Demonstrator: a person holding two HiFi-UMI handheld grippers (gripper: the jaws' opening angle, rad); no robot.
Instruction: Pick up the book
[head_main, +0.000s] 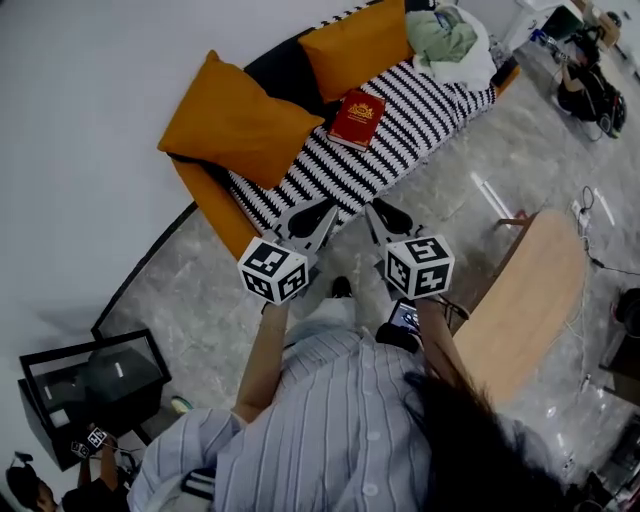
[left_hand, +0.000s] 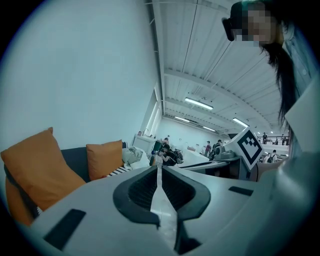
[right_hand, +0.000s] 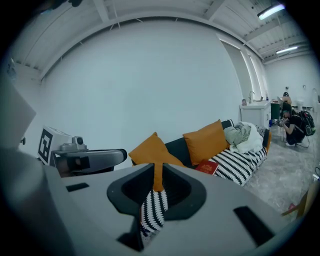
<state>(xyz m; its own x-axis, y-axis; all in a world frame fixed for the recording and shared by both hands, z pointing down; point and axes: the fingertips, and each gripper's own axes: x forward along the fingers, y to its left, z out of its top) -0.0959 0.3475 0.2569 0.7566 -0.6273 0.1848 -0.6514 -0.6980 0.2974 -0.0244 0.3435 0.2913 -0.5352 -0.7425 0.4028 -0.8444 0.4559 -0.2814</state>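
Observation:
A red book (head_main: 357, 118) lies flat on the black-and-white striped sofa seat (head_main: 400, 140), between two orange cushions (head_main: 235, 118). In the right gripper view the book (right_hand: 207, 167) shows small, ahead and to the right of the jaws. My left gripper (head_main: 322, 213) and right gripper (head_main: 377, 212) are side by side over the floor, just short of the sofa's front edge and well short of the book. Both are shut with nothing held. The left gripper (left_hand: 159, 168) points along the sofa past the cushions, and the book is hidden there. The right gripper (right_hand: 157, 169) points at the near cushion.
A heap of pale clothes (head_main: 450, 40) lies at the sofa's far end. A curved wooden table (head_main: 525, 300) stands to the right. A black box (head_main: 90, 385) sits by the wall at lower left. People sit at the far right (head_main: 590, 85).

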